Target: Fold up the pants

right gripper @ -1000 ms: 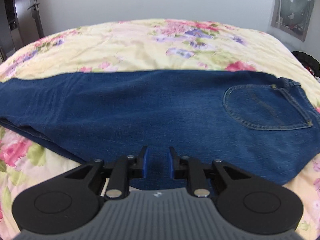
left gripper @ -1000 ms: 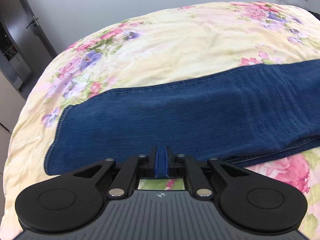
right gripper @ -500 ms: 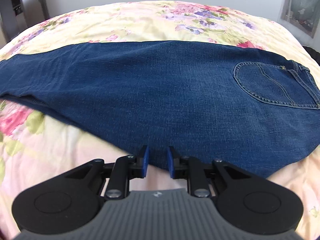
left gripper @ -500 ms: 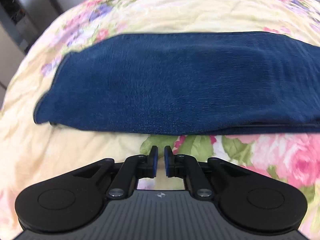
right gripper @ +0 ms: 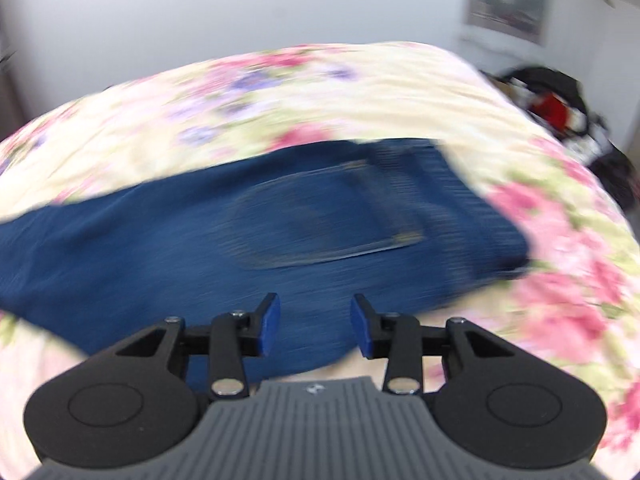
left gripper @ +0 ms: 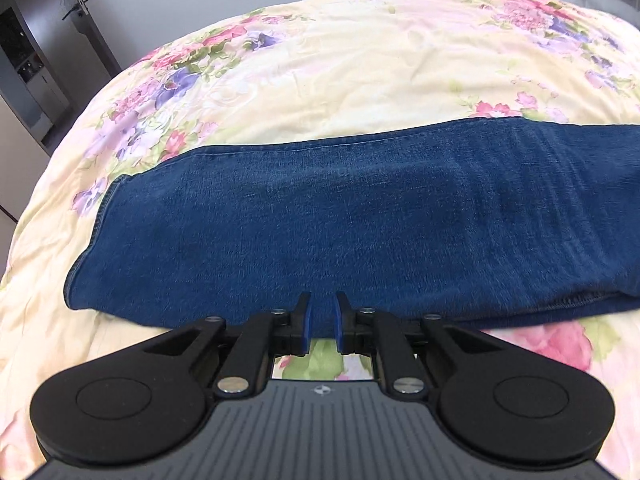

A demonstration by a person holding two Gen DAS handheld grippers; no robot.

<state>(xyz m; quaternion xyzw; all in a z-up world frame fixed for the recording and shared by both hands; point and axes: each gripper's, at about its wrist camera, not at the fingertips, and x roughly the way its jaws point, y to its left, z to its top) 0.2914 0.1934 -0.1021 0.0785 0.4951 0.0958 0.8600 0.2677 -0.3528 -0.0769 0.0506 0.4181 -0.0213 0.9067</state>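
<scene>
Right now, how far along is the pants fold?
Done: the jeans lie doubled leg on leg across the bedspread, pocket up. In hand: nothing; the left gripper and right gripper are both opening, with no cloth pinched. Left: folding hem toward waist.

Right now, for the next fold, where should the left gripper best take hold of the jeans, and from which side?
Probably the hem end of the jeans, from the near edge: both legs lie stacked flat there, edges exposed. The left gripper, jaws opening, hovers at that edge.
</scene>
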